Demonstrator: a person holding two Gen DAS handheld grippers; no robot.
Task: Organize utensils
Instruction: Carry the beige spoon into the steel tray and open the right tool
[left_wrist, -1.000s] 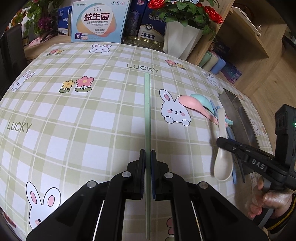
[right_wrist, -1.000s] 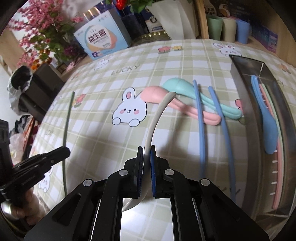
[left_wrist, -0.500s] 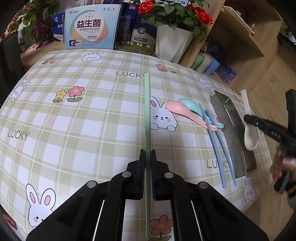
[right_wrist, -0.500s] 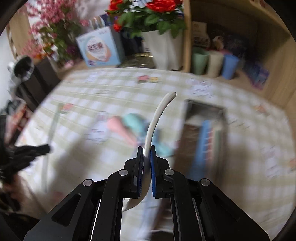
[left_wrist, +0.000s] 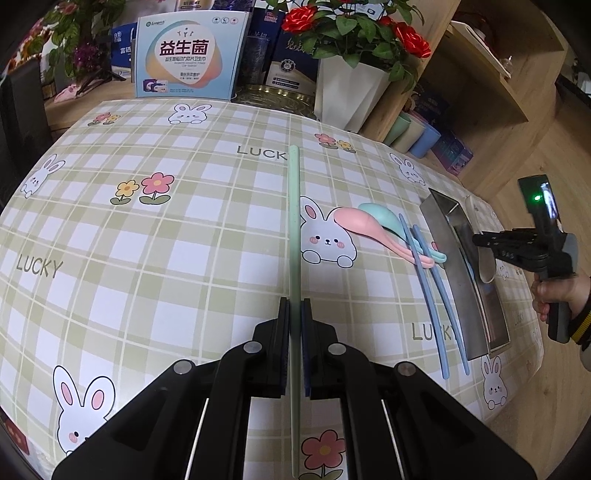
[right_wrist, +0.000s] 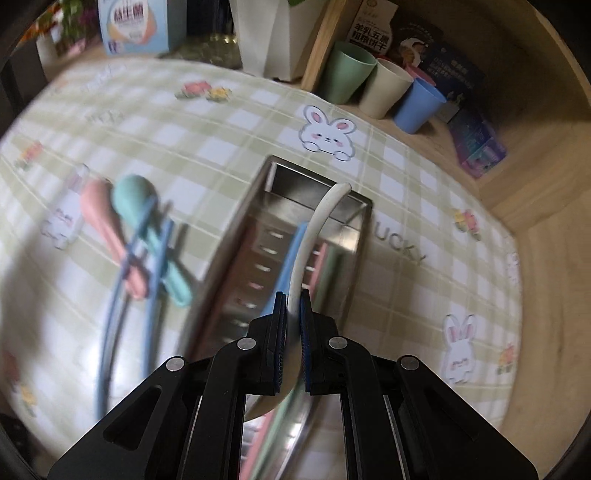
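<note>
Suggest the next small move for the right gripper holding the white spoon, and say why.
Probably lower it and open over the metal tray. The right gripper is shut on the white spoon, which hangs above the tray where a blue utensil already lies, so setting it down alongside seems the natural step.

tablecloth (left_wrist: 184, 240) green plaid, bunnies | chopstick (left_wrist: 294, 221) green | spoon (right_wrist: 314, 236) white

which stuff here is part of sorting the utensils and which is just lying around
Job: green chopstick, white spoon, pink spoon, teal spoon, blue chopsticks, metal tray.

Lying about: cups, flower pot, box.
</note>
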